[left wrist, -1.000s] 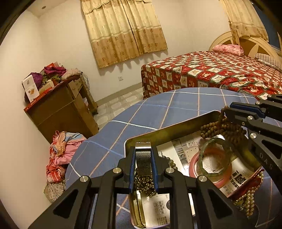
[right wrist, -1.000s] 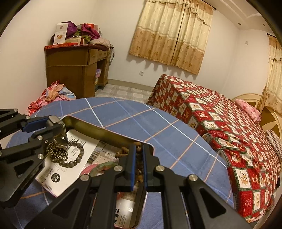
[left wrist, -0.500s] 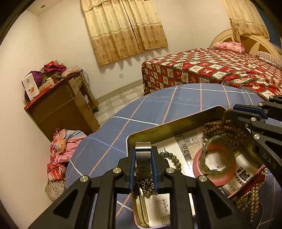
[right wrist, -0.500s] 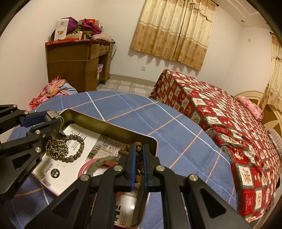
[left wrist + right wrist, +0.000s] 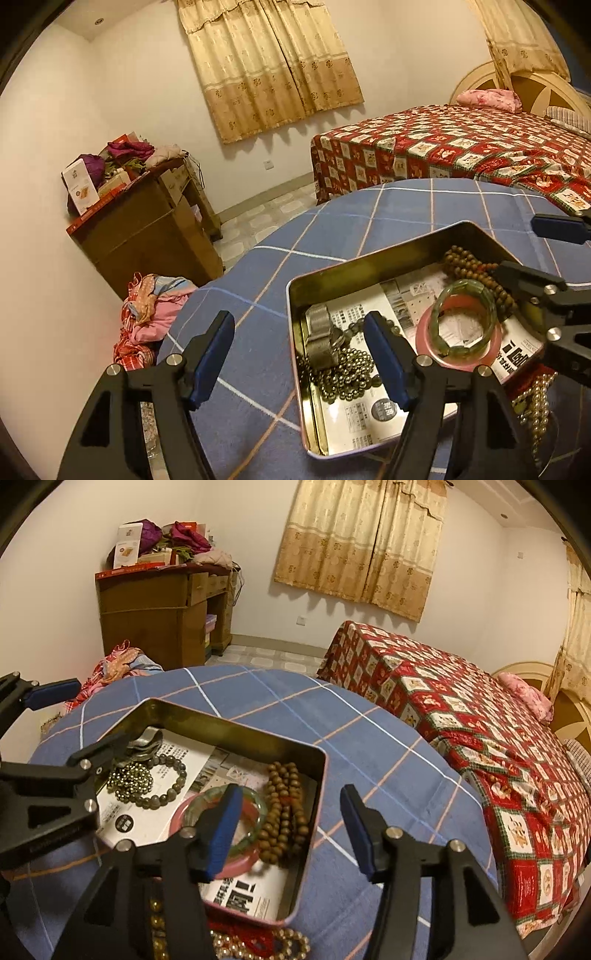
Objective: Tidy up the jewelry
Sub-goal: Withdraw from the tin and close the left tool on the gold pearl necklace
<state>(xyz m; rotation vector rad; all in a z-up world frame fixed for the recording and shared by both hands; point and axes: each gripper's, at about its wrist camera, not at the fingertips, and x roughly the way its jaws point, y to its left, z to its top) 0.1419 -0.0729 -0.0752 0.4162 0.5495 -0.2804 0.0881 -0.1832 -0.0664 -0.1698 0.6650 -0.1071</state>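
The tin (image 5: 373,254) is crowded: a metal chain heap (image 5: 332,365) fills its left end, a green bangle (image 5: 465,317) the middle and brown wooden beads (image 5: 284,808) the right wall, leaving bare paper only between them. Beyond the tin's far wall, the table (image 5: 280,698) lies free to its far edge. A gold bead strand (image 5: 258,941) blocks the near edge.

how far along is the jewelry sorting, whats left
Mostly done: the metal bead chain, green bangle and wooden beads lie in the tin. Both the left gripper and right gripper are opening, holding nothing. Left: the gold bead strand outside the tin.
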